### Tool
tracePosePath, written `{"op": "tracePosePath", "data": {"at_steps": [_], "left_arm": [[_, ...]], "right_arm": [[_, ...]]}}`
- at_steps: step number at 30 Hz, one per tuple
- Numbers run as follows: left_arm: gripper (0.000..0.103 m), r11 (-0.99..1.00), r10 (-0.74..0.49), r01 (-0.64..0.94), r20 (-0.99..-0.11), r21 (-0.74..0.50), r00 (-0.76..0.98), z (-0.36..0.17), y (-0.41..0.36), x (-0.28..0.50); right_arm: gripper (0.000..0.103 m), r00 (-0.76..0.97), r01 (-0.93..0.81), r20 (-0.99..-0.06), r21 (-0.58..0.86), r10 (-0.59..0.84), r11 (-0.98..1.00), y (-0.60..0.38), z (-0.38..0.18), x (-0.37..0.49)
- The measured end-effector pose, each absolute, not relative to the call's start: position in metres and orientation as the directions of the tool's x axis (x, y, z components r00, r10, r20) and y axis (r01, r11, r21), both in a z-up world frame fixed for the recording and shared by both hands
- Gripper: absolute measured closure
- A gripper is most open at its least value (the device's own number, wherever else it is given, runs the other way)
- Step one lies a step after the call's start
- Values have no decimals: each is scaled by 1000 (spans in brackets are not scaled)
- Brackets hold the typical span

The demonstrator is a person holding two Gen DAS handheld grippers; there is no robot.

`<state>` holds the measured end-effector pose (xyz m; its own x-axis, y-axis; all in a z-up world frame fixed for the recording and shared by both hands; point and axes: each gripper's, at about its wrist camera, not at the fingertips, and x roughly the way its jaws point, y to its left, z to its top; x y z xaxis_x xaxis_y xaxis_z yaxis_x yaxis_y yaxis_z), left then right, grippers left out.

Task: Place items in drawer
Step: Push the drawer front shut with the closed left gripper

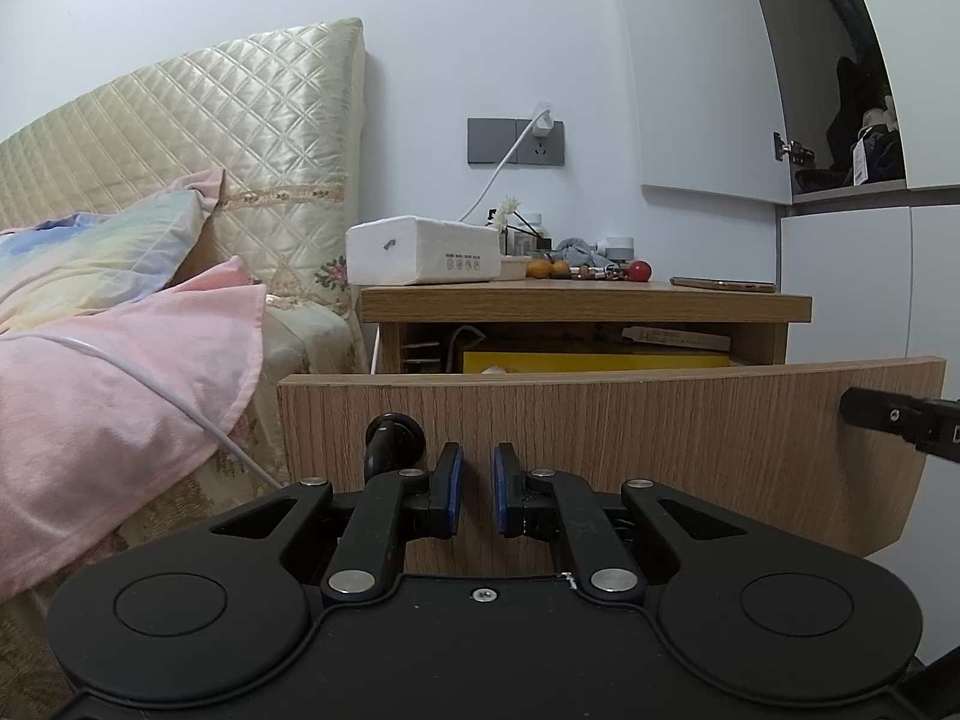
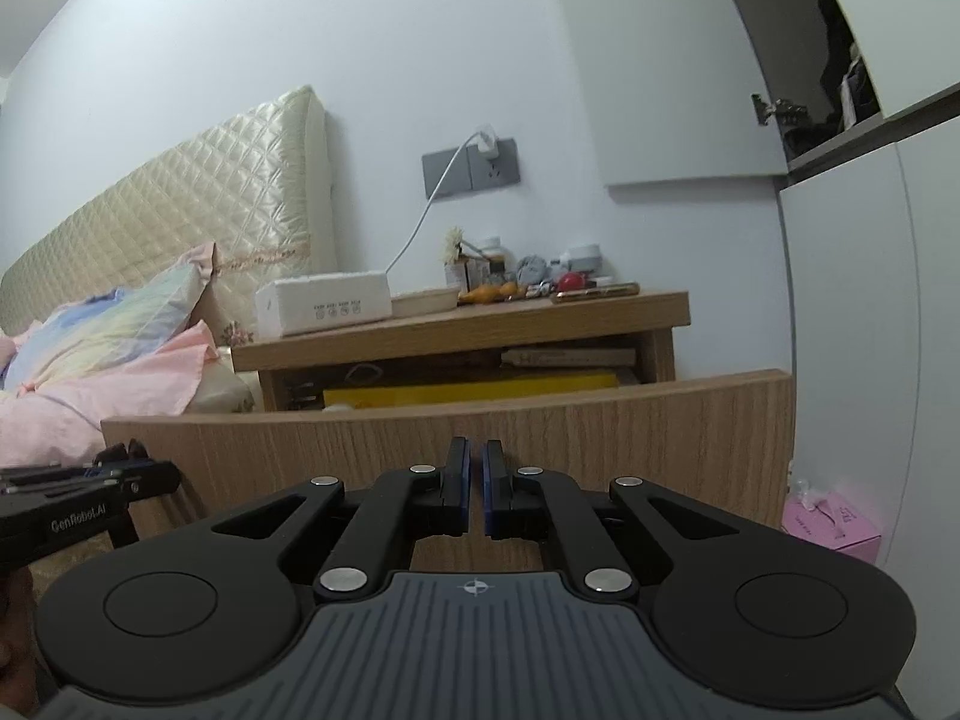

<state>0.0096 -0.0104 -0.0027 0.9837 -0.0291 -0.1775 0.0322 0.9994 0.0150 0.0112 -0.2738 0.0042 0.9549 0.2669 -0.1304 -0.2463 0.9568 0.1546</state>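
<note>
Here, largest to smallest:
Bed [image 1: 120, 276]: fills the 9 o'clock side of the left wrist view, with quilted cream headboard [image 1: 228, 138] and pink cover [image 1: 108, 372].
Nightstand [image 1: 585, 303]: wooden, at centre, between the bed and the white cabinet [image 1: 864, 276] at 3 o'clock.
Drawer [image 1: 660, 438]: pulled out; its wood-grain front spans both views, and a yellow item [image 1: 594, 361] shows inside at 12 o'clock above the front's edge.
Left gripper [image 1: 477, 489]: at 6 o'clock, blue pads slightly apart with a narrow gap, empty, close to the drawer front; a black knob-like part [image 1: 393, 435] sits just at its 10 o'clock.
Right gripper [image 2: 474, 495]: pads nearly together with a slim gap, empty, facing the drawer front; also seen entering the left wrist view at 3 o'clock.
Tissue pack [image 1: 423, 255]: white, on the nightstand top at its 9 o'clock end.
Phone [image 1: 723, 284]: lies flat at the top's 3 o'clock end.
Small items: oranges [image 1: 547, 268] and a red ball [image 1: 640, 270] lie between pack and phone.
</note>
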Motion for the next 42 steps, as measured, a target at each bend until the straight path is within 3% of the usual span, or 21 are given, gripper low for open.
{"op": "tracePosePath", "data": {"at_steps": [19,42], "left_arm": [[94,998,0,15,-257,58,966,0,-17,77],[93,995,10,17,-276,97,961,2,-29,150]], "right_arm": [[98,941,-233,-200,201,272,952,-273,15,75],[98,959,-188,-187,145,213,971,-264,12,138]]}}
